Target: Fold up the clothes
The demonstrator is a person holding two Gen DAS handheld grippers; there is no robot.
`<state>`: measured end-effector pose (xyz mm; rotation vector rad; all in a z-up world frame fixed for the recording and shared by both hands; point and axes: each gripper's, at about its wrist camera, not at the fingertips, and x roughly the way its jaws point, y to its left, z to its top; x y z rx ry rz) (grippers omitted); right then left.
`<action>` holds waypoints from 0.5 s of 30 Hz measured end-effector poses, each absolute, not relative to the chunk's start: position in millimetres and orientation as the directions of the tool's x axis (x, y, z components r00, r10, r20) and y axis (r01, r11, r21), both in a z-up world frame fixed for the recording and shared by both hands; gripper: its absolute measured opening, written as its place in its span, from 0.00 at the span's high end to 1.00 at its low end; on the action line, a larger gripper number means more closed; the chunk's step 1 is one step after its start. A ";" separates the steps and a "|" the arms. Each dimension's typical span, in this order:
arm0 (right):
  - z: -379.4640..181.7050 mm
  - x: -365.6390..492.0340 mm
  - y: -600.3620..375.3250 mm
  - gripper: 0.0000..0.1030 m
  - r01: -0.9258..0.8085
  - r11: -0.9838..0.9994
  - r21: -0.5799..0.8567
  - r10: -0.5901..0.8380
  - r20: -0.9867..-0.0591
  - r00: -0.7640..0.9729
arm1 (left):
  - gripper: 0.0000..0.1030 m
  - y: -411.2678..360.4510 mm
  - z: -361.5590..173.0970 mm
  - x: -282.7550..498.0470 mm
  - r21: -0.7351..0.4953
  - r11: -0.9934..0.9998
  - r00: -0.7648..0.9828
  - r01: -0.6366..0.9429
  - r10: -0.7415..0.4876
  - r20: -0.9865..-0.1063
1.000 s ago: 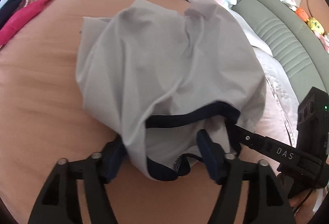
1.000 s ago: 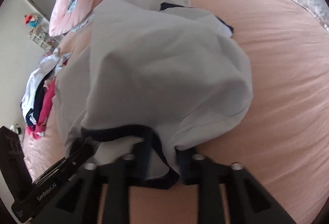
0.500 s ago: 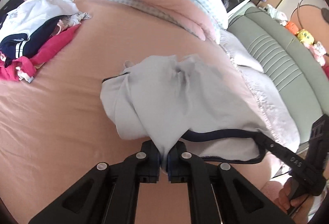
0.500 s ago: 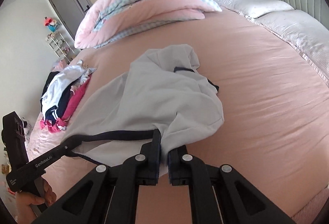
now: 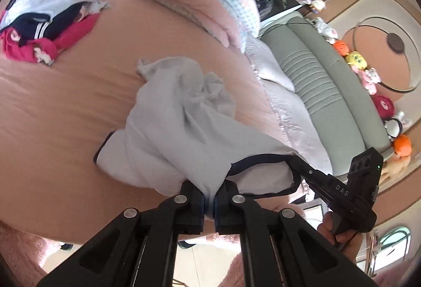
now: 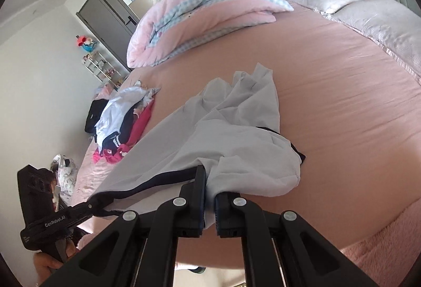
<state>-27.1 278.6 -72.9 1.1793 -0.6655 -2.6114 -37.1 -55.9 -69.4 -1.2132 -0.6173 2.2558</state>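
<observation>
Hanging between both grippers, the shirt [image 5: 184, 129] is pale grey with dark navy trim. The left gripper [image 5: 209, 199] has its jaws pinched together on a fold of the cloth at the navy-edged opening, and the right gripper [image 6: 209, 204] is clamped on the same edge further along. The navy band runs taut from one gripper to the other, so that edge lies crosswise in front of them. From there the shirt's long axis stretches away from the grippers, sloping down to the bed [image 5: 65, 116], where its far end lies bunched and crumpled on the pink sheet. A navy-trimmed sleeve droops to the right of the right gripper.

Seen from the left wrist, the right gripper's side reads "DAS"; seen from the right wrist, the left gripper's side reads "GenRobot.AI". A hand [image 5: 339, 231] grips the right tool's handle.

Far ahead and left of the grippers sits a pile of clothes [image 6: 121, 124], white, navy and magenta. Beyond the shirt lies a folded pink quilt [image 6: 205, 13].
</observation>
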 end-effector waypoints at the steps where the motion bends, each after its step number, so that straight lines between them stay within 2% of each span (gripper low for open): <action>1: -62.9 -21.4 280.3 0.96 0.010 -0.888 0.459 -0.344 -0.650 -0.677 | 0.97 -51.7 -58.3 -34.0 -0.566 -0.784 -0.492 -0.255 0.609 -0.622; 3: -50.0 -16.9 280.0 0.96 0.031 -0.909 0.416 -0.317 -0.640 -0.700 | 0.97 -42.4 -50.7 -40.6 -0.521 -0.800 -0.497 -0.299 0.596 -0.631; 5: -54.8 -23.7 277.0 0.96 0.032 -0.922 0.385 -0.296 -0.651 -0.699 | 0.97 -36.3 -72.5 -62.0 -0.525 -0.808 -0.483 -0.266 0.583 -0.653; 10: -119.8 -73.0 279.7 0.96 -0.045 -0.917 0.397 -0.297 -0.753 -0.587 | 0.97 -29.9 -149.2 -133.2 -0.556 -0.822 -0.396 -0.124 0.555 -0.732; 12: -130.7 -100.9 276.9 0.96 -0.022 -0.932 0.362 -0.286 -0.769 -0.572 | 0.97 -19.4 -153.0 -168.4 -0.503 -0.851 -0.399 -0.148 0.517 -0.757; 15: -115.1 -167.3 272.2 0.96 -0.007 -0.939 0.344 -0.271 -0.754 -0.599 | 0.97 -5.7 -123.9 -241.4 -0.455 -0.875 -0.436 -0.163 0.478 -0.763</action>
